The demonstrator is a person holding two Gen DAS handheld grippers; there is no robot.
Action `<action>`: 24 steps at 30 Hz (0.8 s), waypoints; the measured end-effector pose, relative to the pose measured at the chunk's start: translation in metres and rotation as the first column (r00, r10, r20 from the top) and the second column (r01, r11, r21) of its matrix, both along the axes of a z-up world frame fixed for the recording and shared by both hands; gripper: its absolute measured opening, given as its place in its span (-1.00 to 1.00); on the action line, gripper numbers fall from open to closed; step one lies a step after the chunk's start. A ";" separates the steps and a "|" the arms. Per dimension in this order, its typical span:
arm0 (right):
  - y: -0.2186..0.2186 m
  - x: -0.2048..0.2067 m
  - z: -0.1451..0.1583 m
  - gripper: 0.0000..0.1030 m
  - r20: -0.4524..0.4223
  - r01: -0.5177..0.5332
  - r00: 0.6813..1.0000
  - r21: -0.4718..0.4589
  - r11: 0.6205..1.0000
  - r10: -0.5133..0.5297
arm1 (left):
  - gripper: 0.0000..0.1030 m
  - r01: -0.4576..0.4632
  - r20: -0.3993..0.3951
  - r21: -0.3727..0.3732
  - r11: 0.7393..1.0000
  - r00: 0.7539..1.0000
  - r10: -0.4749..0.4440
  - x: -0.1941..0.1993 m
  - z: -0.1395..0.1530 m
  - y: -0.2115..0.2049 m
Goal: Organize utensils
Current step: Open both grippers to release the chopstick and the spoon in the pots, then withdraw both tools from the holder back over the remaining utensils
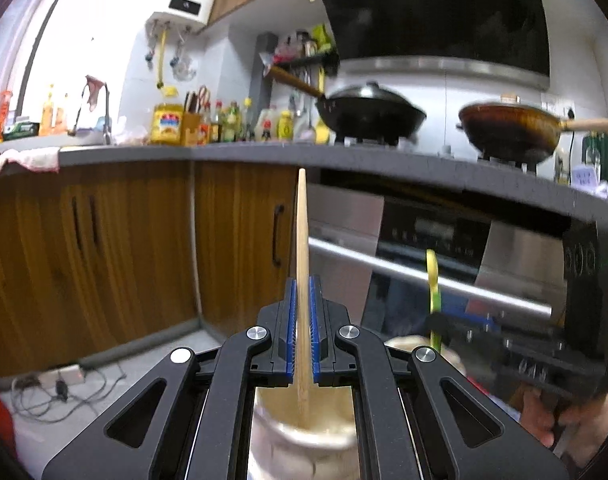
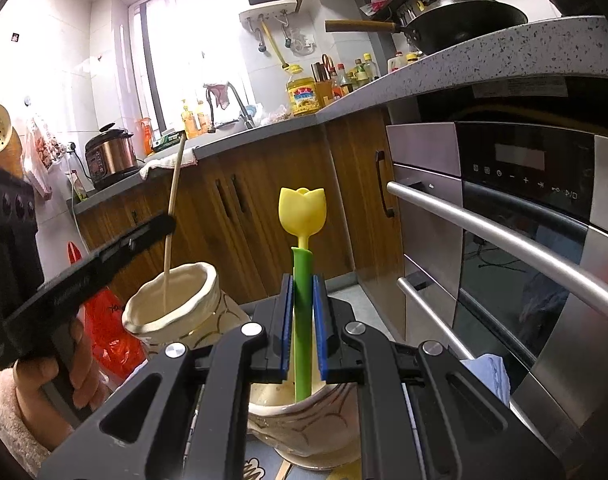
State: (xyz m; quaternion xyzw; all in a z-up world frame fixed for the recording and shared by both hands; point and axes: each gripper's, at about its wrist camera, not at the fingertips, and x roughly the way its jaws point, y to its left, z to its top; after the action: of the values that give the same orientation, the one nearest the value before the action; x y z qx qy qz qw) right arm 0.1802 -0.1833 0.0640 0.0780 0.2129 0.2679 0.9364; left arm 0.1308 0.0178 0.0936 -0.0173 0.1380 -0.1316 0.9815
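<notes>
though just beside the oven (image 2: 503, 208), two cream jars (image 2: 172, 300), chopstick (image 1: 302, 264) upright

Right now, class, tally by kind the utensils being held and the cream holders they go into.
Wooden chopstick: 1
Tulip-topped green utensil: 1
Cream ceramic holders: 2
Total: 4

Left claw (image 1: 302, 336) clamped tight, angled slightly downward, right claw (image 2: 302, 328) likewise gripping, each gripped by a bare hand (image 2: 60, 376)
</notes>
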 end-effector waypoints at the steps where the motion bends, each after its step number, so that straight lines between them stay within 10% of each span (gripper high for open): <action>1: -0.001 -0.001 0.000 -0.81 -0.005 0.002 1.000 -0.001 1.000 -0.002 | -0.87 0.002 -0.009 0.002 1.000 1.000 -0.002 -0.001 -0.002 0.000; 9: -0.006 -0.002 -0.006 -0.77 -0.045 0.024 0.999 0.000 1.000 -0.024 | -0.87 -0.010 -0.038 0.038 0.999 0.999 0.012 -0.014 -0.005 -0.002; 24: -0.042 -0.065 0.007 0.24 -0.070 0.079 0.994 -0.100 0.992 -0.086 | -0.04 -0.019 -0.133 0.101 0.995 0.991 0.032 -0.070 0.001 -0.014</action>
State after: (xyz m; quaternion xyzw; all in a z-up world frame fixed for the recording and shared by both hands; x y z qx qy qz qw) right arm 0.1156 -0.2250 0.0711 0.0511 0.2571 0.2151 0.9408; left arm 0.0611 0.0041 0.0944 0.0212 0.2100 -0.1106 0.9712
